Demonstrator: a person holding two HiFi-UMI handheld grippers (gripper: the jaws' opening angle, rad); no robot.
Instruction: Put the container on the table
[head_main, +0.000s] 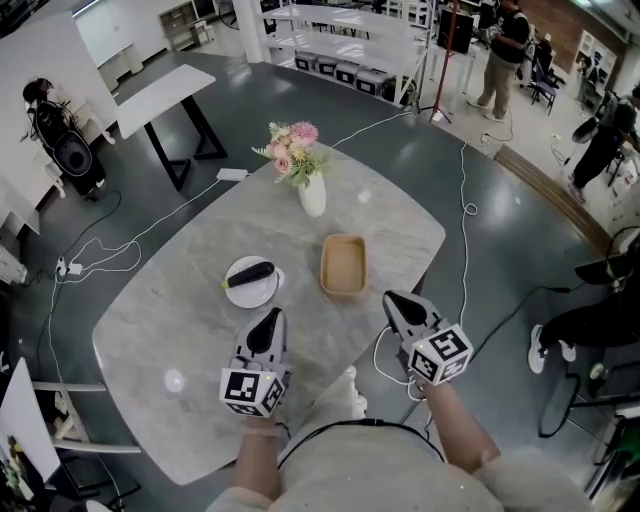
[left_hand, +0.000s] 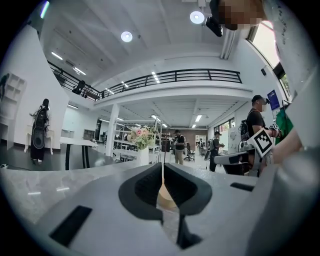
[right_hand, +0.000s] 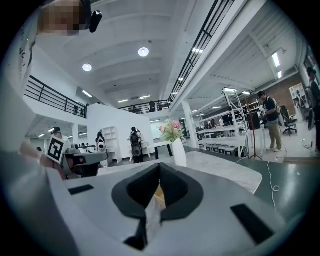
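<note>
A tan, oblong empty container (head_main: 343, 266) stands on the grey marble table (head_main: 180, 310), right of centre. My left gripper (head_main: 268, 324) hovers over the table's near part, left of and nearer than the container, jaws shut on nothing. My right gripper (head_main: 398, 304) hangs at the table's near right edge, just nearer than the container, jaws shut and empty. In the left gripper view the gripper (left_hand: 162, 175) points level at the container (left_hand: 165, 197), glimpsed behind the closed tips. In the right gripper view a sliver of the container (right_hand: 158, 195) shows behind the closed gripper (right_hand: 159, 175).
A white plate (head_main: 251, 282) with a dark aubergine (head_main: 249, 274) lies left of the container. A white vase of pink flowers (head_main: 311, 192) stands at the table's far side. Cables (head_main: 465, 220) trail on the floor to the right. People stand around the room's edges.
</note>
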